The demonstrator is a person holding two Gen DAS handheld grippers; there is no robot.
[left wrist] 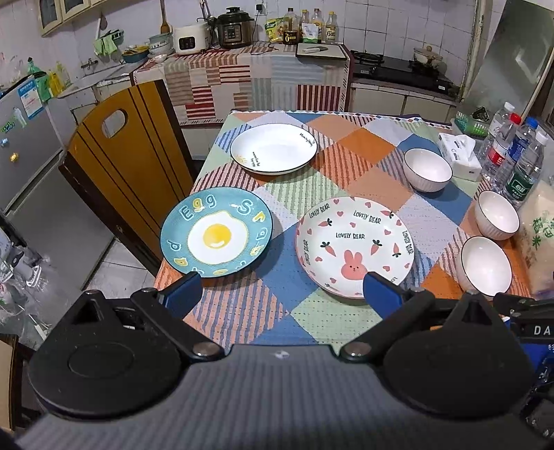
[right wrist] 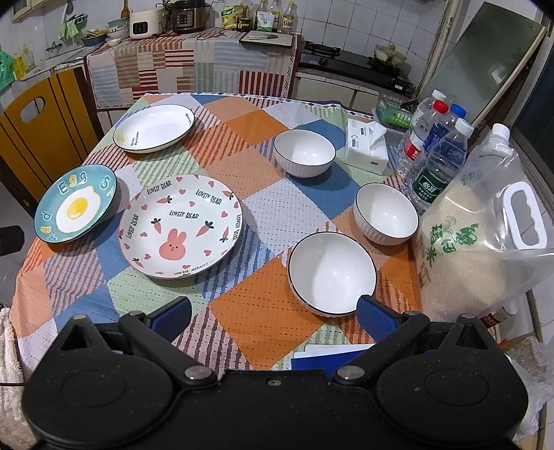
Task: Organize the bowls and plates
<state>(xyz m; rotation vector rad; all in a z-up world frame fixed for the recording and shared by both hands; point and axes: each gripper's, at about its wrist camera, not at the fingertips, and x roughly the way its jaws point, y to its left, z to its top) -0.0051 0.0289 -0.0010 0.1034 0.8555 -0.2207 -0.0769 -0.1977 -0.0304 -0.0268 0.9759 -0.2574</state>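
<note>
Three plates lie on the checked tablecloth: a blue egg plate (left wrist: pixel 216 232) (right wrist: pixel 76 204) at the left edge, a pink rabbit plate (left wrist: pixel 355 242) (right wrist: pixel 180 225) in the middle, and a white plate (left wrist: pixel 273 148) (right wrist: pixel 154 128) at the back. Three white bowls stand on the right: near (left wrist: pixel 484 264) (right wrist: pixel 332 271), middle (left wrist: pixel 497 214) (right wrist: pixel 386 213), far (left wrist: pixel 427 169) (right wrist: pixel 304 152). My left gripper (left wrist: pixel 282 290) is open and empty, above the table's front edge between the egg plate and the rabbit plate. My right gripper (right wrist: pixel 273 311) is open and empty, just in front of the near bowl.
Several water bottles (right wrist: pixel 439 155), a bag of rice (right wrist: pixel 484 228) and a tissue pack (right wrist: pixel 367 145) crowd the table's right edge. A yellow chair back (left wrist: pixel 128 145) stands at the left. A counter with appliances (left wrist: pixel 235 31) and a stove (left wrist: pixel 398 69) are behind.
</note>
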